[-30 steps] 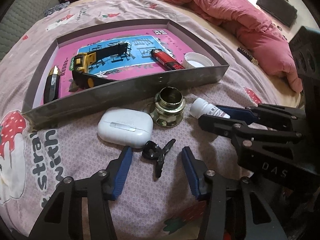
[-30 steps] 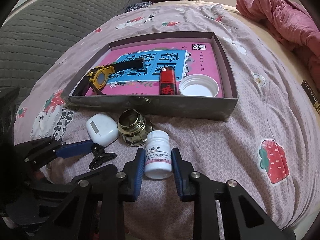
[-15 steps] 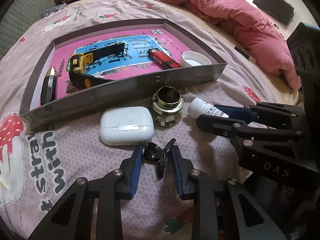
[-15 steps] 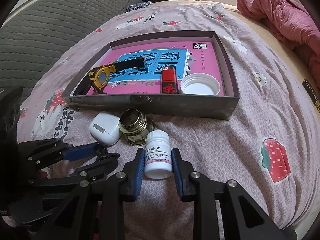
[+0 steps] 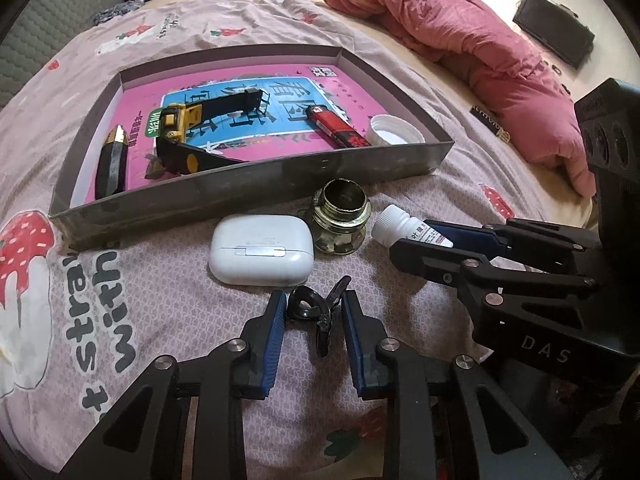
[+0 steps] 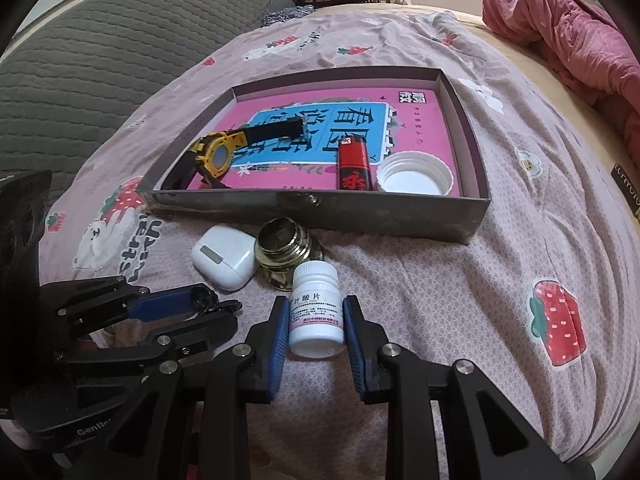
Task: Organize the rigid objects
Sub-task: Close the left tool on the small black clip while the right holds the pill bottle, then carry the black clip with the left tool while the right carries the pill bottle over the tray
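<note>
Both claws clamped on small rigid items lying on the bed in front of the tray.

The left claw (image 5: 314,312) is closed on the black hair clip (image 5: 318,314): light, stiff, thin and irregular, likely to twist unless held across its hinge. The right claw (image 6: 314,322) grips the white pill bottle (image 6: 316,312) at its label; judged light, smooth plastic, prone to slip, best held mid-body. Both claws point steeply downward toward the bedsheet (image 6: 460,280), side by side. The tray (image 5: 256,184) lies just beyond the earbud case (image 5: 260,248) and glass jar (image 5: 340,222).
</note>
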`<action>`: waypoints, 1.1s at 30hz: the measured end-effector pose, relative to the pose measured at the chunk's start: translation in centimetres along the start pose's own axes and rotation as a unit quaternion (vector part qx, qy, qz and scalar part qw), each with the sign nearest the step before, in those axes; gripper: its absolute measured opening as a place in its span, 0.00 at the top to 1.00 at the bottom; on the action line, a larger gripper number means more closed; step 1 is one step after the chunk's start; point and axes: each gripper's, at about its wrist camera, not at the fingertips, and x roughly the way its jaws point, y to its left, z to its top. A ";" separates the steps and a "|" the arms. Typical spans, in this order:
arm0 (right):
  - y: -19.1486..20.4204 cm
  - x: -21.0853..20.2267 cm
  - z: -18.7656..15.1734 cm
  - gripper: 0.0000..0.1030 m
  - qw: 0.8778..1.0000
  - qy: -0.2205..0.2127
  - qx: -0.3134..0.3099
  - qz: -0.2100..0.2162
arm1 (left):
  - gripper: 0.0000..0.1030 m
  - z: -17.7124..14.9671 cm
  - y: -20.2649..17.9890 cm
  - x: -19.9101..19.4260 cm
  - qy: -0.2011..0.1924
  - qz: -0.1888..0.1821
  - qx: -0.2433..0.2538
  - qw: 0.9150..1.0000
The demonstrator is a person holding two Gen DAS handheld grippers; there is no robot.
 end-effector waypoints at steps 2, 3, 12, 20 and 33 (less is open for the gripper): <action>0.1 -0.2 0.0 0.73 1.000 -0.003 -0.001 0.004 | 0.72 0.1 0.0 -0.3 -0.002 -0.001 -0.001 1.000; 0.1 -0.3 0.0 0.73 1.000 -0.004 0.000 0.006 | 0.72 0.0 0.1 -0.4 -0.003 -0.002 -0.002 1.000; 0.7 -1.5 0.4 0.73 0.999 -0.029 -0.008 0.027 | 0.73 0.2 0.2 -1.4 -0.016 -0.003 -0.010 1.000; 0.9 -2.0 0.5 0.73 0.999 -0.042 -0.007 0.034 | 0.73 0.5 0.5 -2.4 -0.032 -0.005 -0.016 0.999; 1.1 -3.3 1.2 0.73 0.996 -0.077 -0.013 0.042 | 0.73 1.1 1.4 -3.6 -0.055 0.000 -0.033 0.998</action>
